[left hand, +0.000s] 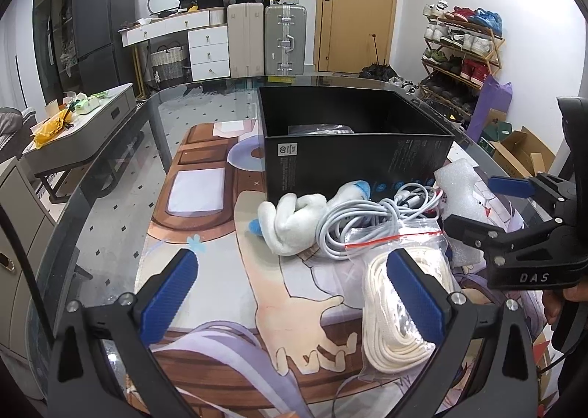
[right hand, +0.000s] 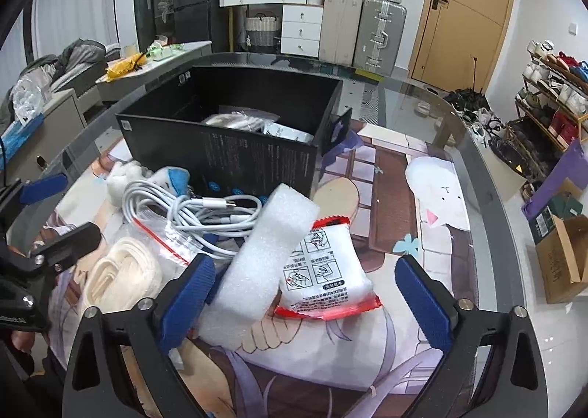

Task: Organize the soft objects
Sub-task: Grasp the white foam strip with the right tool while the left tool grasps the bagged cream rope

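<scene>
Glass table (right hand: 477, 168) with a printed mat carries the pile. Nearest, the right gripper (right hand: 308, 293) is spread around the foam (right hand: 264, 252) and packet (right hand: 323, 271), pads not pressing; next it must close, then lift to the box (right hand: 257, 157) at 11 o'clock. Left gripper (left hand: 290, 293) hangs spread and empty, tilted down, the cord (left hand: 400, 307) at its right pad.

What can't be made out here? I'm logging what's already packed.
- Black box contents: left wrist view, the near wall hides nearly all; right wrist view shows only pale bagged items, unidentifiable.
- White packet print: right wrist view, too small.
- Foam block underside: right wrist view, rests behind the right hand-held gripper finger.
</scene>
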Action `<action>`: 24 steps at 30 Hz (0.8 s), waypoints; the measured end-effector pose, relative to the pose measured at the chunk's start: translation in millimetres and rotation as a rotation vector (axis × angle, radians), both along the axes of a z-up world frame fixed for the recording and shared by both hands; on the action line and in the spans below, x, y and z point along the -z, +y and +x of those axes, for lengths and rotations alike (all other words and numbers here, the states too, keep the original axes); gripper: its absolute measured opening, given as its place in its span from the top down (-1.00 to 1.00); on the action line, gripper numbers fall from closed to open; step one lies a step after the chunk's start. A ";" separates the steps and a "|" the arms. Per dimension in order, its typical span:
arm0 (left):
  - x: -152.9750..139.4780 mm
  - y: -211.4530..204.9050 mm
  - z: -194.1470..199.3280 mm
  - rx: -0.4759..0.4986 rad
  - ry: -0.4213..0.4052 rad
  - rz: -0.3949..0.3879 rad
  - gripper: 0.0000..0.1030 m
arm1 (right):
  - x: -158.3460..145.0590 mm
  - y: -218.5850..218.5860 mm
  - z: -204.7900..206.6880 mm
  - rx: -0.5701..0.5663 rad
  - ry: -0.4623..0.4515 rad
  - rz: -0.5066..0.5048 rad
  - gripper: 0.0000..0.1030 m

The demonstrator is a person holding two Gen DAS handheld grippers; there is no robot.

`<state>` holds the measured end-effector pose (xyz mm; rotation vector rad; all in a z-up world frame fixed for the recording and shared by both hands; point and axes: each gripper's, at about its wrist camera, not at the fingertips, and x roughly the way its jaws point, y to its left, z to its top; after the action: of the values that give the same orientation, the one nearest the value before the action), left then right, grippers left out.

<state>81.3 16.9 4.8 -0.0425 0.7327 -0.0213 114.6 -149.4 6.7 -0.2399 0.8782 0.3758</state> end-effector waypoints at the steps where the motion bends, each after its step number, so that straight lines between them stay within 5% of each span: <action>1: 0.6 -0.3 -0.9 -0.001 0.000 0.001 -1.00 | 0.7 1.0 -1.0 -0.005 0.006 0.002 -0.53; 8: 3.2 1.7 -3.3 -0.015 0.005 0.001 -1.00 | 0.1 5.5 -5.1 -0.020 0.012 0.002 -0.28; 15: 0.5 -1.9 -4.9 -0.012 0.006 0.000 -1.00 | -1.6 9.9 -10.4 -0.065 0.025 0.024 0.20; 24: -0.4 -25.0 -7.4 0.060 0.033 0.008 -1.00 | -6.2 11.4 -13.3 -0.106 0.038 0.073 0.48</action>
<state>74.0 -8.1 5.1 -0.0137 0.7668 -0.0752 101.3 -138.1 12.9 -0.2129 0.8892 0.5112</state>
